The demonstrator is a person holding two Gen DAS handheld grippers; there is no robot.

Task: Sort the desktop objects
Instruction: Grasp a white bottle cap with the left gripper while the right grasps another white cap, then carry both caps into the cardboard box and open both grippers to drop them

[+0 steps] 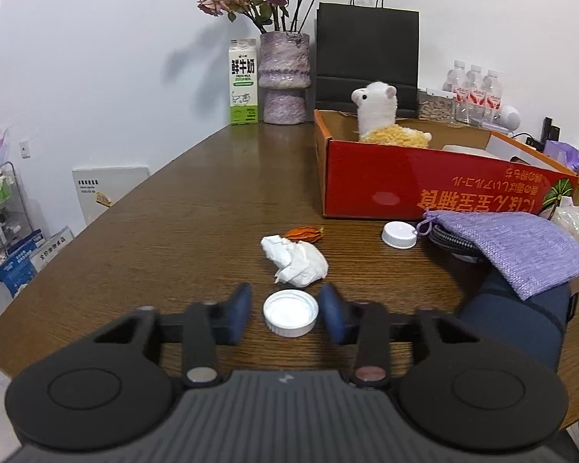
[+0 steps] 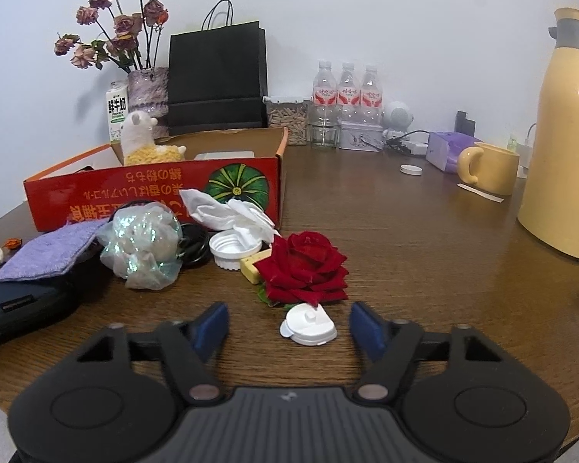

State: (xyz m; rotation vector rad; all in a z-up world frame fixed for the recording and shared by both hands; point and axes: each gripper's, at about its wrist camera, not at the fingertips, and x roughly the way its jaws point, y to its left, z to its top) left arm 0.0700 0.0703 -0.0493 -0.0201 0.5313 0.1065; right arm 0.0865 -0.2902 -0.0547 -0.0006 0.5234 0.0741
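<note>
Down at the near edge of the table, the left hand-held gripper stands narrowed around a white bottle cap that lies open side up; the right pad looks to touch its rim, while a small gap shows at the left pad. Just beyond the cap lies a crumpled white tissue, with a dried orange flower head behind it. Farther right sit a second white cap and a purple knitted pouch lying over a dark case. Behind them stands a red cardboard box holding a plush alpaca.

The right hand-held gripper stands half open, with a white flip-top lid lying on the table between its fingers, clear of both pads. Just beyond the lid lies a red rose. Well to the right stand a yellow mug and a yellow thermos jug.
</note>
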